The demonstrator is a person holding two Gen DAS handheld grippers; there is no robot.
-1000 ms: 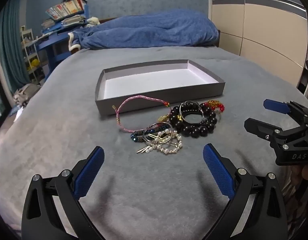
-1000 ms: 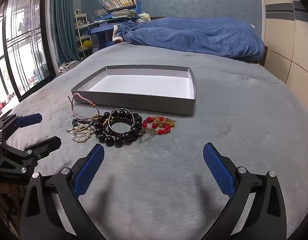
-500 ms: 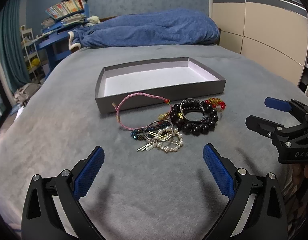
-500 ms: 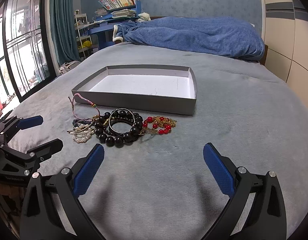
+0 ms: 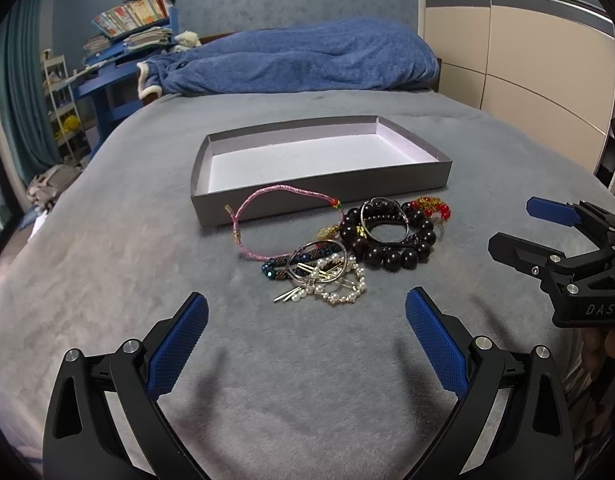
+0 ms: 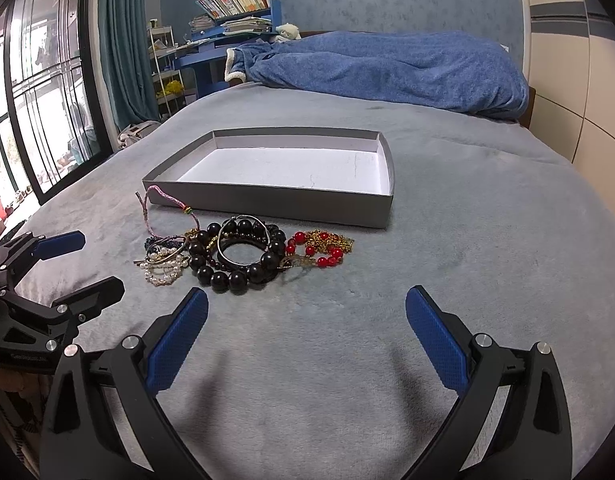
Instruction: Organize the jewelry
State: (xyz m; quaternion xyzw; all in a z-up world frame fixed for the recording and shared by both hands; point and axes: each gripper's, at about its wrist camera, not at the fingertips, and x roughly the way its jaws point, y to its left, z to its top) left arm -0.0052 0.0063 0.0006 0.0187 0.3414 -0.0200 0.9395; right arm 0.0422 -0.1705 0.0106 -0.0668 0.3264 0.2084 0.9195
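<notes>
A heap of jewelry lies on the grey bed in front of a shallow grey tray [image 5: 319,196] [image 6: 267,200] with a white floor and nothing in it. The heap holds a pink cord bracelet [image 5: 263,208] [image 6: 163,196], a black bead bracelet [image 5: 391,246] [image 6: 235,268], a pearl bracelet [image 5: 339,284] [image 6: 163,270] and a red and gold bead chain [image 5: 431,206] [image 6: 319,248]. My left gripper [image 5: 305,332] [image 6: 83,262] stands open just short of the pearls. My right gripper [image 6: 305,332] [image 5: 523,228] is open too, off to the right of the heap.
A blue blanket [image 5: 291,60] [image 6: 387,68] is bunched at the bed's far end. A blue desk with books [image 5: 123,36] stands beyond the bed on the left. Beige wardrobe doors [image 5: 527,40] line the right side; a window [image 6: 39,92] is on the left.
Both grippers have eased a little nearer to the heap, which now sits slightly lower in the views. Nothing was taken hold of; the jewelry lies as before.
</notes>
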